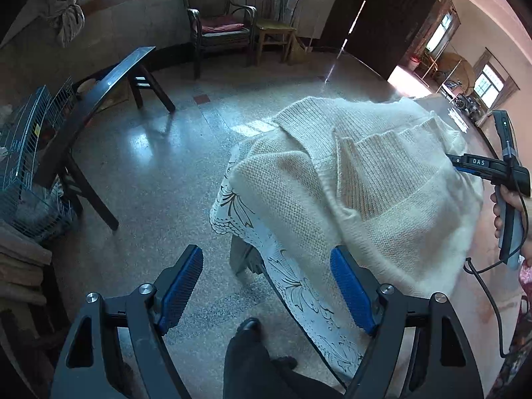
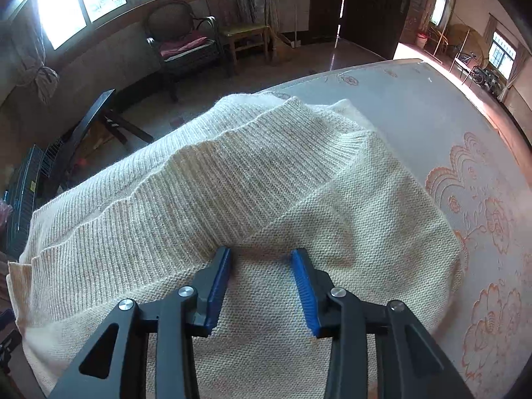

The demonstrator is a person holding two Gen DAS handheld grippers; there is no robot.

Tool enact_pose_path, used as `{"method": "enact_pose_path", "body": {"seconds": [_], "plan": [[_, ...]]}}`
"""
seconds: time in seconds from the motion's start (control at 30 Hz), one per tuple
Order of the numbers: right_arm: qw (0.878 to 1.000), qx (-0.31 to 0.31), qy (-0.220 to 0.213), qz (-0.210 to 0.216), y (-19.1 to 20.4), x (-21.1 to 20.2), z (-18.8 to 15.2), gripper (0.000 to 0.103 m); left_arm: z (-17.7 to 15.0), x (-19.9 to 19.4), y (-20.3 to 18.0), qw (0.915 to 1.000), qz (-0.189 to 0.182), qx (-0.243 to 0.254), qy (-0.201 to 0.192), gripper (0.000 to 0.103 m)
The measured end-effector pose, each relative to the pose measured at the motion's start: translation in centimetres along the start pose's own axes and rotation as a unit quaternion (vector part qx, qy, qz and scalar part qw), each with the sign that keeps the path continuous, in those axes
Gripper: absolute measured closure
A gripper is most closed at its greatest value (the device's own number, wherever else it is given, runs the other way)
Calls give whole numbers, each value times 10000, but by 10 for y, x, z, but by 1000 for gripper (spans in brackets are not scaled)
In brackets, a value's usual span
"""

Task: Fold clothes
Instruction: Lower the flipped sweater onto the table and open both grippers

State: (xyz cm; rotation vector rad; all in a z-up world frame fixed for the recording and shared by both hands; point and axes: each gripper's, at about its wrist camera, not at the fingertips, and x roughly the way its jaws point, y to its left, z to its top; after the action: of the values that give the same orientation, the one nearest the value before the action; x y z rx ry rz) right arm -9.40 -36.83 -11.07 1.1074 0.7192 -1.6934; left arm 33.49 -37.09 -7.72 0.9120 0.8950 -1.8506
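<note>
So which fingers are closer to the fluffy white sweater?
Right. The right gripper has its fingers open directly over the sweater, tips about on the knit. The left gripper hangs off the table's edge, mostly over floor, one finger beside the sweater's corner.

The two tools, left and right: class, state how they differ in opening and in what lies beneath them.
The left tool stands wide open; the right tool has a narrower gap. The left tool hangs over the floor beside the table's edge, gripping nothing; the right tool sits over the cream sweater, knit showing between its pads, not pinched. Both have blue pads on black arms.
</note>
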Motion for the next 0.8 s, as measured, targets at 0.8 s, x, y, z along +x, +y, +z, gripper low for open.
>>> {"method": "enact_pose_path", "body": {"seconds": [0.8], "plan": [[9922, -462, -1130, 252, 23, -53, -21, 66, 15, 66, -74, 9961, -5, 640, -604, 21]]}}
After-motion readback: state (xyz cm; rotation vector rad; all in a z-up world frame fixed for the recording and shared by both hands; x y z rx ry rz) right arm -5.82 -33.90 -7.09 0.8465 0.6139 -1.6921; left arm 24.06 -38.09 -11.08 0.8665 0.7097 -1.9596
